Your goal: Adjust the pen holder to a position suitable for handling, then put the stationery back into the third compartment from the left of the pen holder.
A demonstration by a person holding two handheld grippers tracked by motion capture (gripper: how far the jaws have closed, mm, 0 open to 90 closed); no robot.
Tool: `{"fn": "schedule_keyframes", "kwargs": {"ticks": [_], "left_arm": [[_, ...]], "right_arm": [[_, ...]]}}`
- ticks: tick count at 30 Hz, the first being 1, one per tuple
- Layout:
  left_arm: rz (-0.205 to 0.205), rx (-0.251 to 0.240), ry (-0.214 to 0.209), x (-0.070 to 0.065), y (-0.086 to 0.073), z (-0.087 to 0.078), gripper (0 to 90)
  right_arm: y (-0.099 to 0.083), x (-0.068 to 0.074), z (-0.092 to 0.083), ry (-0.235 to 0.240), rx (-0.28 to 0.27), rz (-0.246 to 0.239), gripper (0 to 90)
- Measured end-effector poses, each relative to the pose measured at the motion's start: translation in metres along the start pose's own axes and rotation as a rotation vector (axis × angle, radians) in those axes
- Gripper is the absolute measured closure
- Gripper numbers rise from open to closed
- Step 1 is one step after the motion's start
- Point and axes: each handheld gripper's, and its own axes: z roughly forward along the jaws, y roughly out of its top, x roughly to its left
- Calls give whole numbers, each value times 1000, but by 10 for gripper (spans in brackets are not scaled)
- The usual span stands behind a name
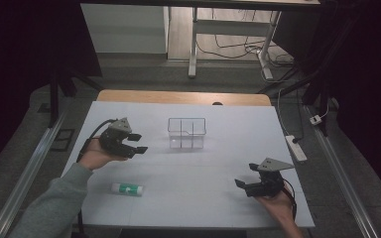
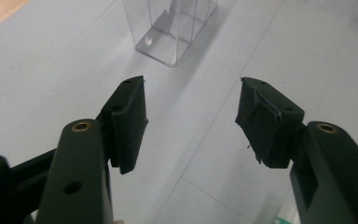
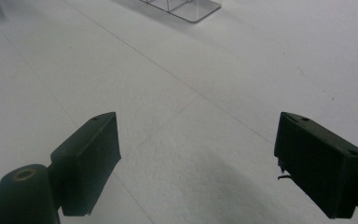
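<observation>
Lying flat on the white table [image 1: 188,198], a glue stick [image 1: 127,189] with a green label rests near the front edge, untouched.

It is a short white tube, its long side running left to right. The left gripper [image 1: 138,143] hovers above and beyond it, pointing toward the clear plastic box [image 1: 186,133] at the middle of the table; its jaws are spread apart with nothing between them. The right gripper [image 1: 244,186] sits low at the front right, well apart from the tube, jaws wide and empty.
</observation>
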Motion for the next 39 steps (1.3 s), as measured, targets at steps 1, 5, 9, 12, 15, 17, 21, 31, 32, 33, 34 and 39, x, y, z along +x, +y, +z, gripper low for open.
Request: {"fn": "schedule_keyframes", "kwargs": {"ticks": [1,5,9,12,15,17,21,31,32,33,34,39], "left_arm": [[7,-4,-1,-2,-3,-7,413],[10,-6,2,-3,-8,-17,407],[4,10,15,-1,-19,-30,399],[-3,11,22,0,-24,-34,392],[-5,15,26,0,-30,-41,391],[-5,19,27,0,-34,-45,391],[-1,33,24,0,-41,-51,390],[20,77,14,-4,-58,-65,383],[20,77,14,-4,-58,-65,383],[24,87,11,-4,-59,-66,383],[29,95,9,-4,-61,-66,382],[40,132,9,-6,-63,-68,376]], "right_arm": [[0,0,0,-1,1,2,136],[0,0,1,0,3,1,137],[0,0,2,1,9,-1,137],[0,1,2,0,11,-2,137],[0,1,2,0,10,-2,138],[0,1,2,1,9,0,138],[0,1,3,0,13,-4,138],[0,2,5,6,18,-10,139],[0,2,5,6,18,-10,139],[0,2,5,6,19,-12,139],[0,2,5,7,18,-9,139],[0,2,4,5,19,-11,139]]}}
